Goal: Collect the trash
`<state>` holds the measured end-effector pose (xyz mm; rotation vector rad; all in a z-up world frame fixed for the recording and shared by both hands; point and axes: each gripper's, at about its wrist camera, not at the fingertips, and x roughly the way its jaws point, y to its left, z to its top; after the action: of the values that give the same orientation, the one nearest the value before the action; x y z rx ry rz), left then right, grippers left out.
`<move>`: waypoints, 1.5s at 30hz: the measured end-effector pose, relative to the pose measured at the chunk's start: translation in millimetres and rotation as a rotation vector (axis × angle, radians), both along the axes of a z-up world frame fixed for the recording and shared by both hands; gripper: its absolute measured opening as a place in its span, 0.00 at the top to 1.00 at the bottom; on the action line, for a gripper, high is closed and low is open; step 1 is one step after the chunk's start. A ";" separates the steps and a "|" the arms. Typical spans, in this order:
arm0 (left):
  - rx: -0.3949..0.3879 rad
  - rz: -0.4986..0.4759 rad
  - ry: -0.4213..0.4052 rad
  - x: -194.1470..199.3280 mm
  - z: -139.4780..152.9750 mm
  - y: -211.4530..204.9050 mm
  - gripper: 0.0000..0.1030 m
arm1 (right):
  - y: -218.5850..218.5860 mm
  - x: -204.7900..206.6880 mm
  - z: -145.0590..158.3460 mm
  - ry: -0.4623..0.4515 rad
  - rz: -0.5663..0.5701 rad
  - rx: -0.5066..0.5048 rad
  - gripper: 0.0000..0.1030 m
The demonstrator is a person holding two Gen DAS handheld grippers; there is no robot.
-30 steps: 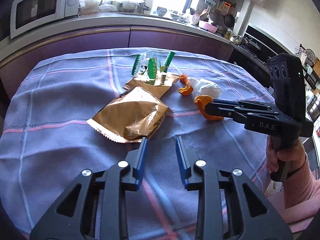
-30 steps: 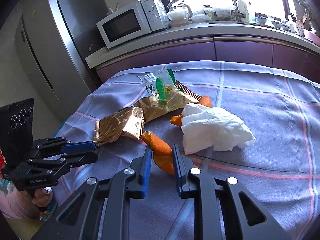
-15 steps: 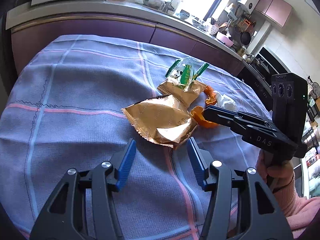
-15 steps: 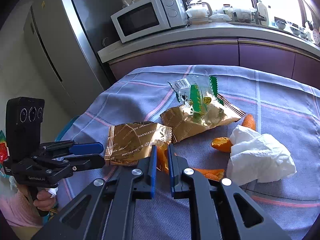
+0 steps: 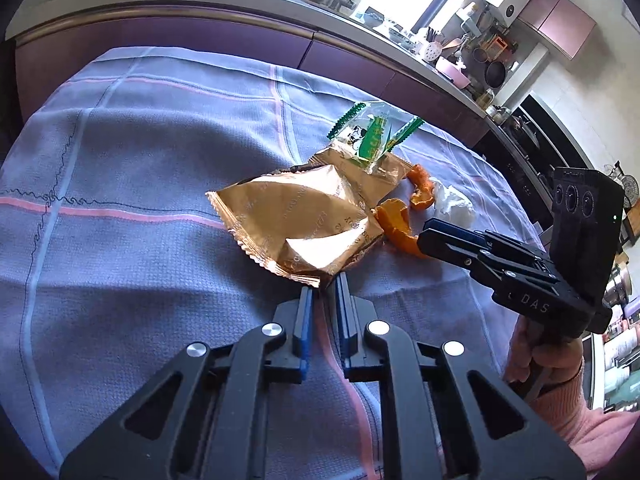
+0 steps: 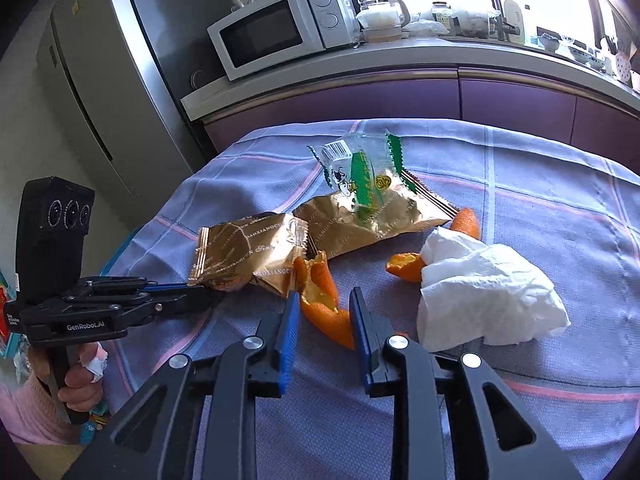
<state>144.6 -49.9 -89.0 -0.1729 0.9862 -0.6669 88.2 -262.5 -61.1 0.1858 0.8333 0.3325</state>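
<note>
While pinching the near corner of the gold wrapper [image 5: 304, 220] after just closing from a wide spread, left gripper [image 5: 322, 292] now gripping, likely ready for lifting; right gripper [image 6: 322, 300] just easing apart, straddling the orange peel [image 6: 320, 300] with a slight gap each side, not clamping yet; tissue [image 6: 484, 300] lying just right, second gold wrapper [image 6: 372, 220] behind; tablecloth [image 5: 120, 160] offering clear room leftward, edge falling away near the left hand
</note>
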 end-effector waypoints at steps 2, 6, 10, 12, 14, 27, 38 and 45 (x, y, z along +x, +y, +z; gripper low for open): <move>0.008 0.002 -0.016 -3.1 2.2 0.8 0.89 | 0.6 0.4 -2.0 0.006 0.005 -0.011 0.76; 0.018 0.010 -0.045 -10.5 7.0 7.2 0.89 | 6.5 0.8 -2.2 0.004 0.014 -0.052 0.75; 0.031 0.018 -0.086 -21.6 12.4 17.4 0.90 | 11.3 0.9 -3.1 0.002 0.031 -0.079 0.81; 0.037 0.022 -0.105 -26.1 16.0 23.6 0.90 | 11.3 1.6 -3.4 0.004 0.042 -0.061 0.89; 0.038 0.030 -0.119 -30.6 19.3 30.5 0.90 | 12.3 2.5 -4.4 0.011 0.041 -0.054 0.90; 0.028 0.088 -0.166 -53.8 31.2 84.9 0.91 | 38.3 -10.0 21.7 -0.057 0.071 -0.015 0.93; 0.025 0.177 -0.229 -77.1 52.1 140.3 0.91 | 104.6 -3.2 46.5 -0.108 0.236 0.032 0.93; 0.039 0.269 -0.253 -93.9 63.0 183.2 0.91 | 151.8 5.0 56.4 -0.123 0.342 0.059 0.93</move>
<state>50.7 133.3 -26.0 -0.1784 0.7154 -0.4109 93.1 -110.7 -4.7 0.0756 0.7323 0.6841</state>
